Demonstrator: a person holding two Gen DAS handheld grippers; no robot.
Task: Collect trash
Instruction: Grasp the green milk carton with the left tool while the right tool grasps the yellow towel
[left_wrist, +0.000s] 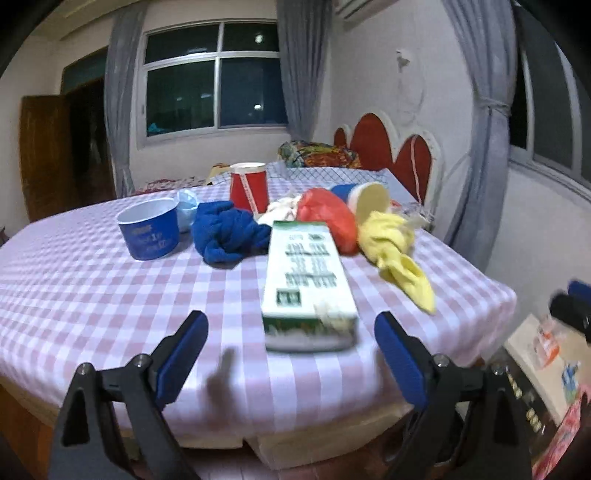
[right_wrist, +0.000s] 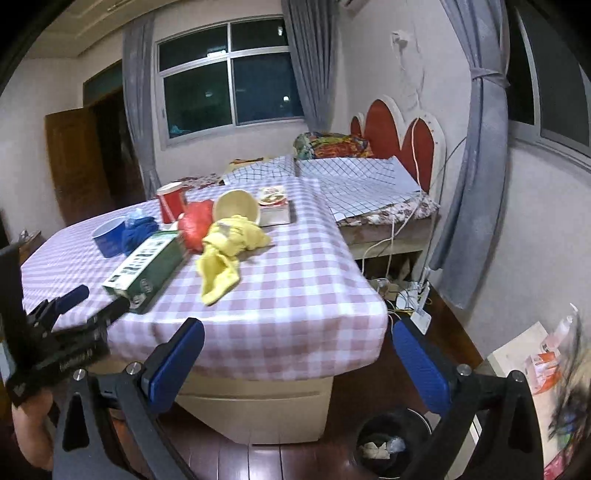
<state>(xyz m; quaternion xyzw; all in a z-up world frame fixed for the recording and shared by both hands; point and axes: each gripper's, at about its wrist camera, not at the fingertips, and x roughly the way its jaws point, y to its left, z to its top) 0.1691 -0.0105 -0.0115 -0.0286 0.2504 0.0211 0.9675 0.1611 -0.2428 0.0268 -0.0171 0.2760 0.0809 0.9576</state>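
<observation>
A green and white milk carton lies on the checked table, its near end just ahead of my left gripper. The gripper is open, with the carton beyond its blue pads. Behind the carton lie a blue cloth, a blue paper bowl, a red cup, a red plastic bag, a tipped cream bowl and a yellow cloth. My right gripper is open and holds nothing, in front of the table's near corner. The left gripper shows beside the carton.
A black trash bin with some scraps in it stands on the wooden floor below the table's corner. A book-like box sits at the table's far side. A bed and cables lie behind. A low shelf is at right.
</observation>
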